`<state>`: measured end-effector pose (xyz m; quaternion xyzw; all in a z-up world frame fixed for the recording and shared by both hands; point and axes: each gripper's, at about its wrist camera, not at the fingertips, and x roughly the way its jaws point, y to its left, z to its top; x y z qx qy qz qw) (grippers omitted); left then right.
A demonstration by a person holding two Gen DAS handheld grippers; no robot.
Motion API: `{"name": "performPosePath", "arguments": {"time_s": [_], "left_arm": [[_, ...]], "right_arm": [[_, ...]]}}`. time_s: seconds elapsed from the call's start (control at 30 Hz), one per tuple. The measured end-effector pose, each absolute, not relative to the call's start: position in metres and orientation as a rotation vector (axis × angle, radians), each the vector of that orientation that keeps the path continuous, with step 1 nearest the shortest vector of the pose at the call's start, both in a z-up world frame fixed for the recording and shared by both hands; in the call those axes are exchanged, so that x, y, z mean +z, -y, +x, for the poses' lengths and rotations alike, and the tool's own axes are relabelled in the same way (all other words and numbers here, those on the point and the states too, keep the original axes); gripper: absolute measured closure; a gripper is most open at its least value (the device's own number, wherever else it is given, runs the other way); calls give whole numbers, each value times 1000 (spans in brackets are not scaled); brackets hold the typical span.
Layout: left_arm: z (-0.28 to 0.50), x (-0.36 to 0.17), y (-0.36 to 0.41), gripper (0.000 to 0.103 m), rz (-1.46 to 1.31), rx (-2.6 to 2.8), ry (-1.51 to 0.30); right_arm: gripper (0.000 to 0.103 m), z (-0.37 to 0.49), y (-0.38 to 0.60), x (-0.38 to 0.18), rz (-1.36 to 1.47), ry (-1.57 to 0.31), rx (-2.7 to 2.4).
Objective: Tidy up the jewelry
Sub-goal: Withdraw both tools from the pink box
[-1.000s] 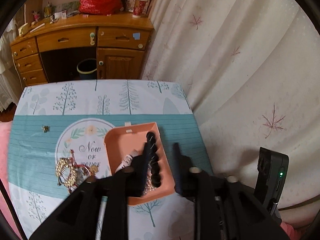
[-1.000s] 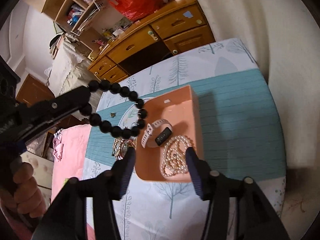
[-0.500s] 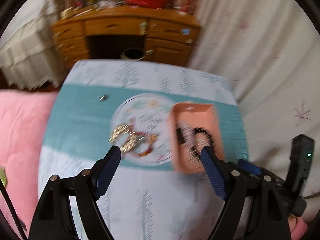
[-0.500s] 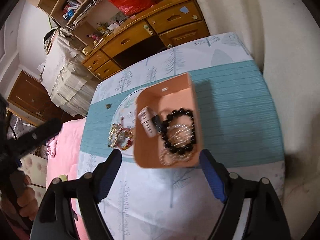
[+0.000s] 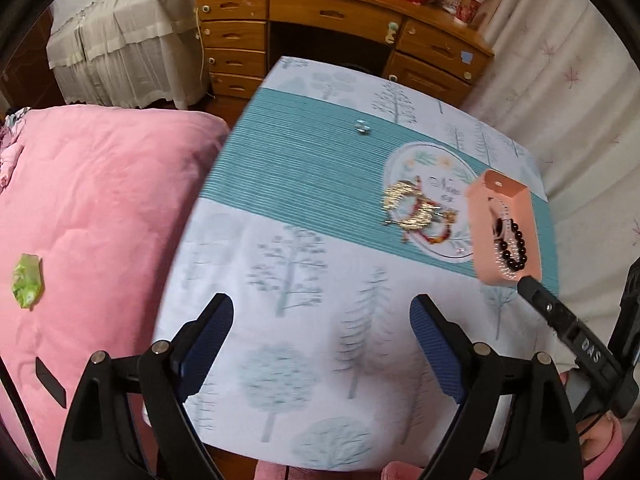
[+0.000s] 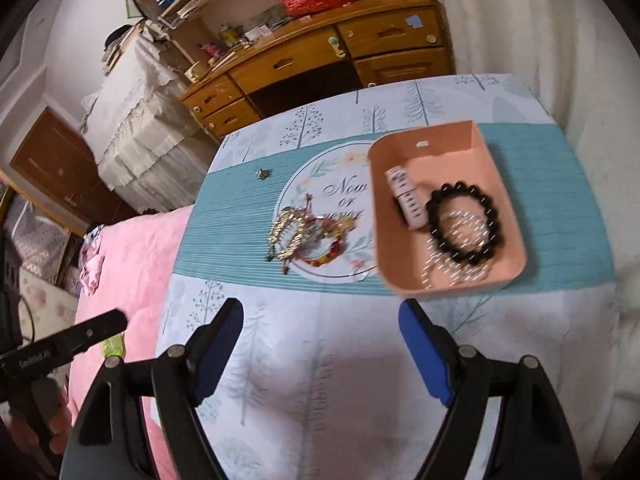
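Observation:
A pink tray [image 6: 504, 168] lies on the tree-print cloth [image 6: 320, 380]. It holds a black bead bracelet [image 6: 464, 224], a pearl strand [image 6: 444, 268] and a white watch [image 6: 408, 200]. The tray also shows in the left wrist view [image 5: 532, 220]. A heap of gold and red jewelry [image 6: 308, 236] lies left of the tray, also seen in the left wrist view [image 5: 416, 212]. A small charm [image 6: 263, 174] lies farther back. My left gripper [image 5: 322, 338] is open and empty, near the cloth's front. My right gripper [image 6: 322, 334] is open and empty, in front of the tray.
A pink quilt [image 5: 88, 208] lies left of the cloth, with a green scrap [image 5: 26, 284] on it. A wooden desk [image 6: 320, 52] stands behind. A white curtain [image 5: 580, 80] hangs at the right.
My left gripper opened and dropped the black bead bracelet into the tray, then pulled back and to the left. My right gripper also opened and drew back.

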<state>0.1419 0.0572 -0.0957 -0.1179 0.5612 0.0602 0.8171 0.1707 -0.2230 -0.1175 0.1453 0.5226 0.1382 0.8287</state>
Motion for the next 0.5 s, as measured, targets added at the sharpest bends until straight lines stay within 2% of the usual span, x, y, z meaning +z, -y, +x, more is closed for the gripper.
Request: {"name": "performPosePath", "arguments": {"time_s": [0.27, 0.5], "left_arm": [[132, -105, -95, 14, -150, 36, -1223], [145, -120, -110, 11, -96, -102, -1280]], "right_arm": [[23, 147, 168, -114, 214, -1007, 150], [23, 138, 151, -109, 292, -968, 18]]}}
